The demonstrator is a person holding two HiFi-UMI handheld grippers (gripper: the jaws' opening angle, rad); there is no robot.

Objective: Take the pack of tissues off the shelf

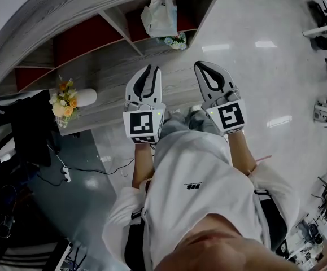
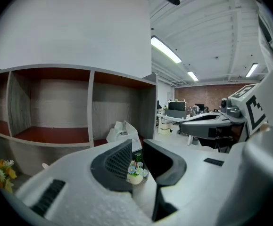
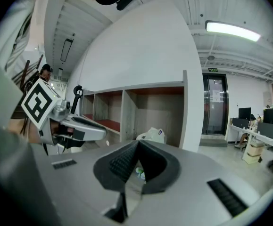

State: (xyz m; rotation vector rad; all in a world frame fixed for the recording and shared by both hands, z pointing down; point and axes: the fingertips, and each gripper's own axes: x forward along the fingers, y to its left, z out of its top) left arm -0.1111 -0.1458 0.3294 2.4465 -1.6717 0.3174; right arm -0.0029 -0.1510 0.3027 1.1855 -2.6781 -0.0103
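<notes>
Closest to the lens we note a white shirt point(image 1: 203, 179) and two forearms reaching forward. Each forearm ends in a pair of tongs with a marker cube on its back.

Left tongs point(image 2: 137, 144): released. There is a clear gap between the pads and nothing is held. Through the gap we see only a far-off small pot of blue and white flowers point(image 2: 136, 171).

Right tongs point(image 3: 137, 144): clenched, tips drawn together, gripping nothing.

From the head view we log both pairs side by side in the air above a pale glossy floor point(image 1: 265, 66). They point toward the shelf point(image 1: 112, 66) and are well apart from it.

Shelf: grey wood-grain frame, red boards, upright dividers. We count the compartments as bare except the right-end one.

Pack of tissues point(image 1: 160, 16): white, in crinkled plastic wrap. It sits on the red board of the right-end compartment, toward the front edge. Neither pair of tongs touches it.

The small flower pot stands just in front of the pack, on the shelf's lower wood ledge.

Further left along that ledge, well apart from the pack, we record a white vase of orange and yellow flowers point(image 1: 67, 101).

Left of the person the floor turns darker. A power strip point(image 1: 66, 175) with a black cable lies there.
</notes>
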